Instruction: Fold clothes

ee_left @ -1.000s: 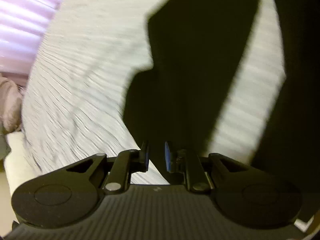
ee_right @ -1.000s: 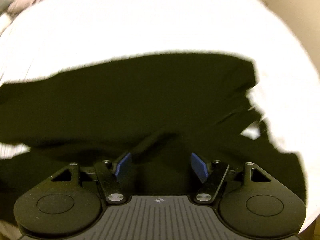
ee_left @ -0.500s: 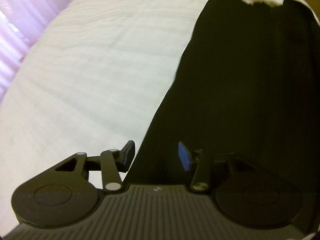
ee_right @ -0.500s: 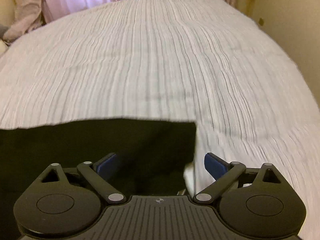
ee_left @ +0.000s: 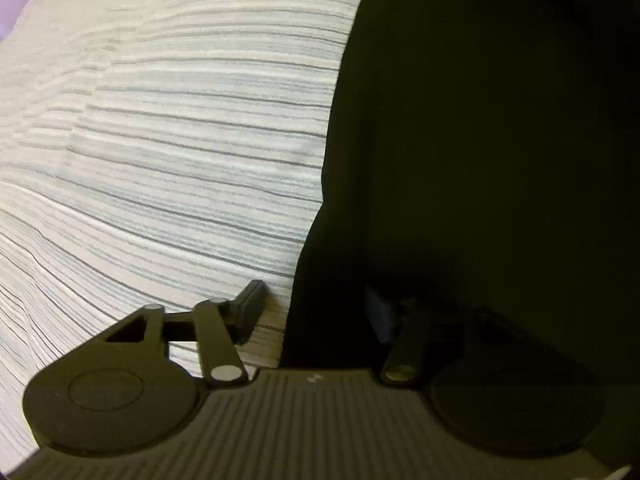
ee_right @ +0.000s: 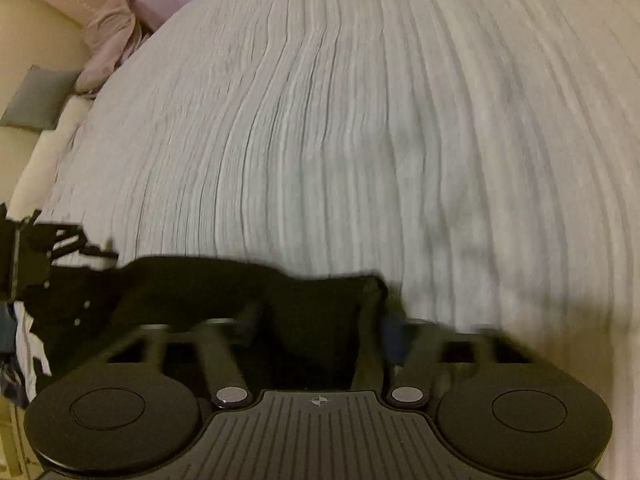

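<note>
Wide bed under a ribbed white-grey bedspread (ee_right: 360, 140), with a pink curtain (ee_right: 108, 20) bunched at its far left corner beside a cream wall. Flat on the near part of the bedspread, a black fabric garment (ee_left: 480, 140), long axis running away from the left wrist camera, straight side edge toward the bare cover. Left gripper (ee_left: 316, 308) closing astride that edge, pads not yet pressing. Right gripper (ee_right: 316, 320) closing around a garment corner; too blurred to tell contact.
</note>
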Available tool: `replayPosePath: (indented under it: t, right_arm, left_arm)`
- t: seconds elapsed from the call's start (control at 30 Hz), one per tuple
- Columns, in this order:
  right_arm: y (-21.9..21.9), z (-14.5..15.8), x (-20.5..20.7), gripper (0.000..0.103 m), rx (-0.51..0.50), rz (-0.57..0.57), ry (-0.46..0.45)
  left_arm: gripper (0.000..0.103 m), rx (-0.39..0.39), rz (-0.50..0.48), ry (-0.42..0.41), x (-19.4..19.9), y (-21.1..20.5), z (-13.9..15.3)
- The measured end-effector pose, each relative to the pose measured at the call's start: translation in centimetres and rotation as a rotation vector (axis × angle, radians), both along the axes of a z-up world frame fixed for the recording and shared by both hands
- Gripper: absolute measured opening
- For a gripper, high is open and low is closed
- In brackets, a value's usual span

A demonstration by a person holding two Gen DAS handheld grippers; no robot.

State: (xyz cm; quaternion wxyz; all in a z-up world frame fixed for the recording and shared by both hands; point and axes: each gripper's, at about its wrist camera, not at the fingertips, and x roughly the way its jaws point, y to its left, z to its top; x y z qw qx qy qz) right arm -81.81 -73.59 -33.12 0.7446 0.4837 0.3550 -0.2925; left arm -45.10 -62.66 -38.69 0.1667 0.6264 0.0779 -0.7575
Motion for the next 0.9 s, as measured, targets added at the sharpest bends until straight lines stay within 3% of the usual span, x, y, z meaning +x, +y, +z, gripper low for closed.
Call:
replayPosePath:
  t: [0.03, 0.07, 0.27, 0.4, 0.43, 0.5, 0.53, 0.57, 0.63, 0.8, 0.9]
  right_arm:
    - [0.2, 0.1, -0.2, 0.022, 0.011, -0.019, -0.009]
    - [0.1, 0.7, -0.8, 0.013, 0.024, -0.055, -0.032]
    - [-1.3, 8.1, -2.5, 0.009, -0.142, -0.101, -0.092]
    - [-2.8, 8.5, -0.8, 0.010, -0.233, -0.076, -0.001]
    - [-2.9, 7.5, -0.4, 0.013, -0.224, -0.079, 0.028]
    - [-2.6, 5.8, 0.2, 0.045, -0.217, -0.104, 0.099]
    - [-1.9, 5.6, 0.1, 0.063, -0.229, -0.131, 0.144]
    - [-1.2, 5.7, -0.3, 0.067, -0.241, -0.153, 0.158]
    - [0.6, 6.5, -2.2, 0.067, -0.233, -0.186, 0.125]
    - [8.7, 7.8, -6.5, 0.067, -0.125, -0.175, 0.026]
    - [13.5, 7.2, -7.4, 0.067, -0.049, -0.142, 0.046]
  left_arm:
    - [0.009, 0.049, 0.017, 0.000, 0.0, -0.3, 0.2]
    - [0.002, 0.028, 0.010, 0.001, 0.0, -0.3, 0.9]
    - [0.002, -0.166, 0.042, 0.080, -0.1, -2.3, 5.8]
    - [0.006, -0.214, 0.112, 0.024, -1.0, -4.7, 3.7]
    - [0.007, -0.211, 0.140, 0.000, -1.1, -5.1, 2.8]
    - [0.018, -0.213, 0.197, -0.033, -1.2, -5.4, 2.0]
    - [0.019, -0.223, 0.218, -0.027, -0.9, -5.0, 2.2]
    - [0.019, -0.234, 0.225, -0.019, -0.6, -4.4, 2.8]
    - [0.023, -0.258, 0.239, -0.004, 0.0, -3.3, 4.0]
    - [0.024, -0.209, 0.226, 0.125, -1.3, 1.7, 7.2]
    - [0.031, -0.141, 0.132, 0.214, -4.1, 6.6, 7.7]
